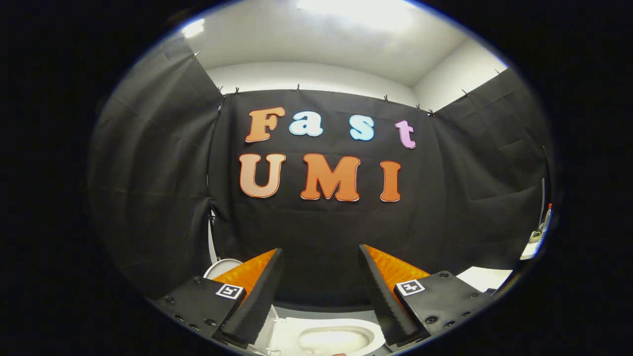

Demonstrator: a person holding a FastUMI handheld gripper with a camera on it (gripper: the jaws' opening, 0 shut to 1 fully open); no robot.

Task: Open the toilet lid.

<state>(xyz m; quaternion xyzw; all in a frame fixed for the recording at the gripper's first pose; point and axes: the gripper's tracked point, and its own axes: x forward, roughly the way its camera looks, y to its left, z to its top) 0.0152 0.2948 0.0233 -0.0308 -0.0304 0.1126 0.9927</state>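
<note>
Hand-held gripper [321,291] is held level with its two fingers spread wide apart, nothing between them, facing the black cloth wall. Below and between the fingers sits the toilet [326,341], its white seat ring and bowl visible, so the gripper lies above it and would have to drop down. Its lid [222,267] seems to be the pale curved piece behind the left finger, though mostly hidden.

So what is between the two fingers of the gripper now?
Nothing is held: the gripper is open, and the gap shows the toilet bowl below and black cloth beyond.
</note>
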